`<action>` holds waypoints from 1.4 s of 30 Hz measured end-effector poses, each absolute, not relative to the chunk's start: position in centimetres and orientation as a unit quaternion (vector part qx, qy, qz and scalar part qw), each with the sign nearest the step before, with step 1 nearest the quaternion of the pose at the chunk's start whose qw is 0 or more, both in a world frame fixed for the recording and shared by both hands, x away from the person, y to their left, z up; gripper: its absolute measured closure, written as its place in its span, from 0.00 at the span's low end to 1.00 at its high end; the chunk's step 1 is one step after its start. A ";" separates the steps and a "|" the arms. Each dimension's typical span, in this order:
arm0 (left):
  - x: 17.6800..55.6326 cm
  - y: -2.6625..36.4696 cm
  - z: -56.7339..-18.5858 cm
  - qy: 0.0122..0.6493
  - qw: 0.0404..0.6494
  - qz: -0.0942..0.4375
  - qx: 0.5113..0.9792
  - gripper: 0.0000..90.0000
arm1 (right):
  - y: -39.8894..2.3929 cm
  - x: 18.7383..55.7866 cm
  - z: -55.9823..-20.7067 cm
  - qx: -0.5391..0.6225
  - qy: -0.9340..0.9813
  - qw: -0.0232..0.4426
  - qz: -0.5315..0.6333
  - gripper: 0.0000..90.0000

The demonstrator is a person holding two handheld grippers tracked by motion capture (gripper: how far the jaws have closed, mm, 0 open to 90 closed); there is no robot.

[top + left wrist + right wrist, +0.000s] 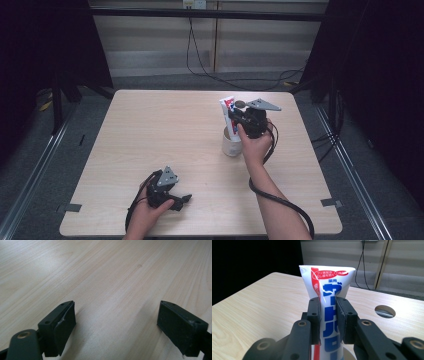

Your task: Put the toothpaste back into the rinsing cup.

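Item: toothpaste tube [329,290], upright, clamped in right tongs [328,315] above white cup [231,142]; left tongs [115,325] gaped empty on tabletop [150,130]; next, likely lowering into cup.

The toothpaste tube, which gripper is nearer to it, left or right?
Right. The right gripper is clamped on the toothpaste tube above the white cup; the left gripper rests far off at the table's near edge.

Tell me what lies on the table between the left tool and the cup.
Nothing: in the high view, bare wooden table runs from the left tool to the cup.
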State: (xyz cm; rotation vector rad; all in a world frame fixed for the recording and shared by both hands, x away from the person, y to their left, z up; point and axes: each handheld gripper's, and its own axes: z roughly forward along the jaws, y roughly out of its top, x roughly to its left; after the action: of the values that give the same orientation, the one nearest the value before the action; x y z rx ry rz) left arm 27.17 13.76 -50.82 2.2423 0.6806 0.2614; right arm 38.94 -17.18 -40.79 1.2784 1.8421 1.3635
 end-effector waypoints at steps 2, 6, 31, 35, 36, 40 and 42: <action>27.2 13.8 -50.8 0.267 0.379 0.102 0.880 0.17 | -17.2 38.8 -40.8 0.470 0.680 0.256 0.501 0.82; 27.2 13.8 -50.8 0.267 0.380 0.103 0.879 0.17 | -17.2 38.6 -41.1 0.468 0.682 0.256 0.500 0.82; 27.2 13.8 -50.8 0.266 0.379 0.105 0.880 0.17 | -17.7 36.6 -41.7 0.460 0.692 0.256 0.493 0.81; 27.2 13.8 -50.8 0.266 0.380 0.104 0.880 0.17 | -17.9 36.3 -42.0 0.461 0.692 0.257 0.493 0.81; 27.2 13.8 -50.8 0.266 0.378 0.104 0.881 0.17 | -18.0 36.2 -42.1 0.459 0.692 0.257 0.495 0.81; 27.2 13.8 -50.8 0.267 0.381 0.102 0.879 0.17 | -18.2 35.9 -42.2 0.460 0.690 0.255 0.498 0.82; 27.2 13.8 -50.8 0.266 0.381 0.104 0.879 0.17 | -18.4 35.7 -42.2 0.458 0.685 0.259 0.503 0.97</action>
State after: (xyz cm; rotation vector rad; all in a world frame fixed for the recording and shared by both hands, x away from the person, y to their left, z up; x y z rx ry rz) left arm 27.19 13.77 -50.81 2.2448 0.6788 0.2645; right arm 35.66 -18.36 -42.16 1.2426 1.8579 1.3631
